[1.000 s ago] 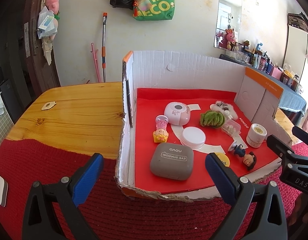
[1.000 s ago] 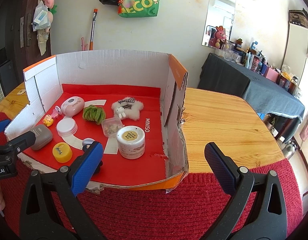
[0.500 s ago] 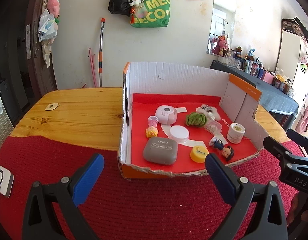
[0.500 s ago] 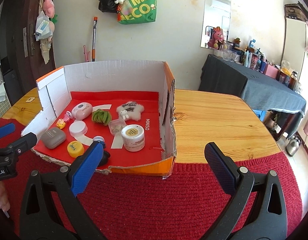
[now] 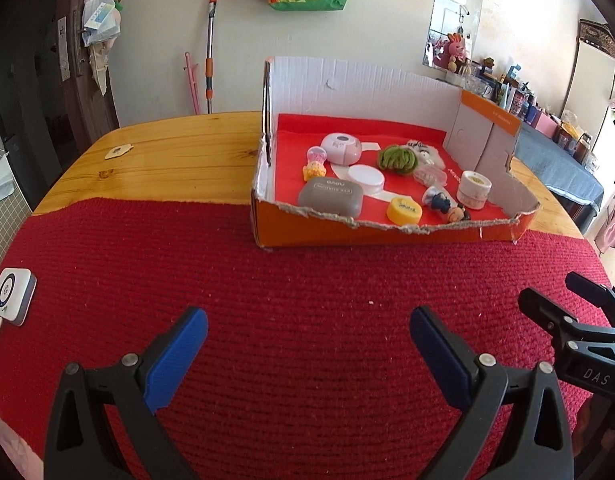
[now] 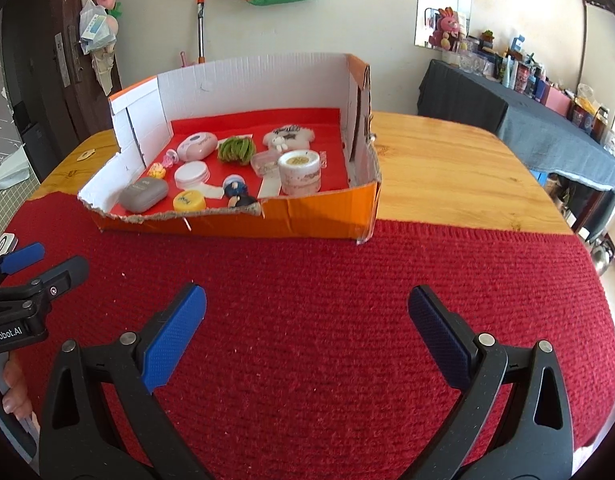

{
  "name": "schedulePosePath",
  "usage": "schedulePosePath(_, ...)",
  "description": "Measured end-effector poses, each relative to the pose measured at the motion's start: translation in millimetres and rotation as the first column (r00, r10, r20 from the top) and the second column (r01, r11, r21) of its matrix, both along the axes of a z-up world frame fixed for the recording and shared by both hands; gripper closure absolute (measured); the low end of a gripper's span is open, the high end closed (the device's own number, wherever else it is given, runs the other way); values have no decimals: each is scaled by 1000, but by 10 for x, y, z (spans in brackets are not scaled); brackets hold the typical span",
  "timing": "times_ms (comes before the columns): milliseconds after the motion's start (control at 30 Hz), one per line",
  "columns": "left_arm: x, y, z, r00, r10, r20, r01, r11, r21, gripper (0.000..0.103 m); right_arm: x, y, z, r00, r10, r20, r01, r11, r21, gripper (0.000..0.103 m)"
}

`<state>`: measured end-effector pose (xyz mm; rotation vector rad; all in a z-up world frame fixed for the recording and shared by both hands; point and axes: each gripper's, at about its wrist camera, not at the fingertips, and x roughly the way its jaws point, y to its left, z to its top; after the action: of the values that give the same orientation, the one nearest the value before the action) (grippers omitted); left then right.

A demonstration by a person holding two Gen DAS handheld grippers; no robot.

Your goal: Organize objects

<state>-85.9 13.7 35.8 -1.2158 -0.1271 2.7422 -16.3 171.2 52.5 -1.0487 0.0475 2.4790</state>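
Note:
An open orange cardboard box (image 5: 387,232) (image 6: 307,220) with a red floor stands on the table. In it lie a grey case (image 5: 330,197) (image 6: 143,195), a yellow lid (image 5: 404,210) (image 6: 189,201), a white round jar (image 5: 474,189) (image 6: 299,172), a pink pod (image 5: 341,148), a green scrunchie (image 5: 397,160) and small figurines (image 5: 445,204). My left gripper (image 5: 307,336) is open and empty over the red mat, well in front of the box. My right gripper (image 6: 307,316) is open and empty too, also in front of the box.
A red knitted mat (image 5: 307,300) covers the near half of the wooden table (image 5: 167,160). A small white device (image 5: 11,296) lies at the mat's left edge. A dark-clothed side table (image 6: 527,120) with bottles stands at the right.
Both grippers have pulled back from the box toward the near edge of the table, so the box looks smaller and farther. Both stay open and empty.

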Motion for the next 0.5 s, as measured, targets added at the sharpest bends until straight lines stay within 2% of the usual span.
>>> schedulePosePath(233,-67,99,-206,997,19,79,-14,998,-56,0,-58,49,-178,995,-52,81,52,999,-1,0)
schedulePosePath(333,-61,122,-219,997,29,74,-23,997,-76,0,-81,88,-239,991,-71,115,73,997,-16,0)
schedulePosePath(500,-91,102,-237,995,54,85,-49,997,-60,0,-84,106,-237,990,-88,114,90,996,-12,0)
